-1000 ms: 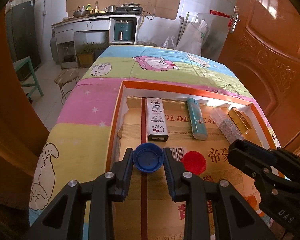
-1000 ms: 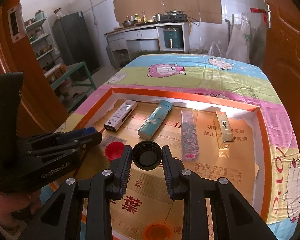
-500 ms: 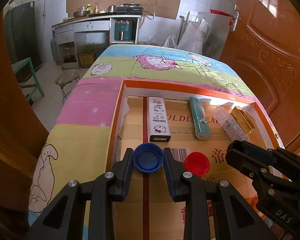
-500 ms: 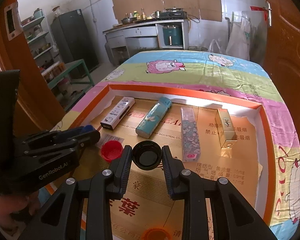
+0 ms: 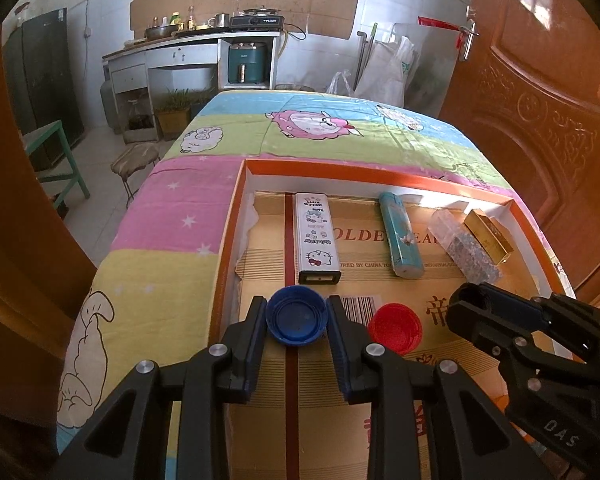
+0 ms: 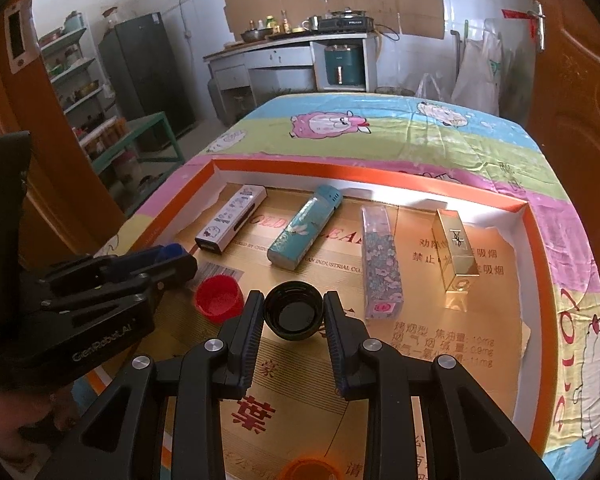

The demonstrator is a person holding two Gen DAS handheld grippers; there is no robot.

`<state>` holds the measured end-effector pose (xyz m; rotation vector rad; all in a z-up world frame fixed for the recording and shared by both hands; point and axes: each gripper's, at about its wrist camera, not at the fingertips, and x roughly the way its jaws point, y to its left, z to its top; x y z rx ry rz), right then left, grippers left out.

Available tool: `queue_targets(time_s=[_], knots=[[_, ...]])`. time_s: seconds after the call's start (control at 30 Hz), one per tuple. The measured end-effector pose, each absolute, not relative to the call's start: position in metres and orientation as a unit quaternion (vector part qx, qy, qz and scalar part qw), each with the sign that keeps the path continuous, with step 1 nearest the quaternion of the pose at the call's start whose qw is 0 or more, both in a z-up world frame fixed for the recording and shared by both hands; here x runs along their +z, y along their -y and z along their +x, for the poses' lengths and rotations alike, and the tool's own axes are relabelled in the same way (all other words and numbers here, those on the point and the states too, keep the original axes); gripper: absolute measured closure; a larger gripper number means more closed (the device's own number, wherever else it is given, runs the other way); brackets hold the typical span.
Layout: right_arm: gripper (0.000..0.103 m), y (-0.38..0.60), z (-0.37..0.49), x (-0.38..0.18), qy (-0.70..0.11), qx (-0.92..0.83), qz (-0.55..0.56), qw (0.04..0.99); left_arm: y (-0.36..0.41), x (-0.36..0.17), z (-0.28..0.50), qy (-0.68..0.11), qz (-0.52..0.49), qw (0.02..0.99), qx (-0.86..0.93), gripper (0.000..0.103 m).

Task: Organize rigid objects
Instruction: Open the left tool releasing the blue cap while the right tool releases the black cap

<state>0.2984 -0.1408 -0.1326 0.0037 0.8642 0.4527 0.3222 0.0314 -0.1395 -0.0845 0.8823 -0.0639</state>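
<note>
From the left wrist camera, I see my left tongs [image 5: 297, 320] clamped on a blue bottle cap [image 5: 297, 314], open side up, its rim pinched between both fingers just above the cardboard floor of a shallow orange-rimmed tray [image 5: 380, 171]. The tray lies on a worktop covered with a cartoon-print cloth [image 5: 172, 216]. Just right of the blue cap, a red cap [image 5: 395, 328] rests on the cardboard. Along the tray's far edge lie four boxes in a row: a white cartoon box [image 5: 317, 238] nearest the left edge, a teal box [image 5: 401, 236], a clear floral box [image 5: 462, 246] and a gold box [image 5: 488, 236] near the far right corner. My right tongs [image 5: 466, 308] enter from the right, their hold hidden from this angle.

From the right wrist camera, I see my right tongs [image 6: 294, 318] gripping a black cap [image 6: 294, 316], open side up, both fingers pressed to its rim over the tray's middle. The red cap [image 6: 218, 298] sits just to its left, near the tray's left edge, beside the tip of my left tongs [image 6: 176, 258]. The white cartoon box [image 6: 232, 224], teal box [image 6: 306, 232], floral box [image 6: 380, 264] and gold box [image 6: 457, 252] lie side by side, apart from one another, toward the far edge. An orange object [image 6: 310, 470] shows at the tray's near edge, too cropped to identify.
</note>
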Motion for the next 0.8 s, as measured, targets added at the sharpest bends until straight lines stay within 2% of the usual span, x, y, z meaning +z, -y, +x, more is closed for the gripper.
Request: queue_targets(time_s=[0.37, 0.4, 0.43, 0.5, 0.8], knots=[[0.07, 0.136, 0.301, -0.14, -0.43, 0.205, -0.022, 0.879, -0.035, -0.139, 0.322, -0.423, -0.062, 0.903, -0.043, 0.072], [0.068, 0.136, 0.301, -0.14, -0.43, 0.205, -0.022, 0.879, -0.036, -0.139, 0.321, -0.423, -0.064, 0.903, -0.043, 0.071], [0.06, 0.137, 0.301, -0.14, -0.43, 0.204, -0.021, 0.879, -0.036, -0.138, 0.321, -0.421, -0.065, 0.904, -0.043, 0.069], [0.052, 0.137, 0.3, -0.139, -0.43, 0.204, -0.02, 0.879, -0.036, -0.133, 0.318, -0.413, -0.064, 0.908, -0.042, 0.059], [0.052, 0.145, 0.288, -0.123, -0.415, 0.204, -0.005, 0.887, -0.035, -0.113, 0.305, -0.389, -0.061, 0.918, -0.041, 0.058]])
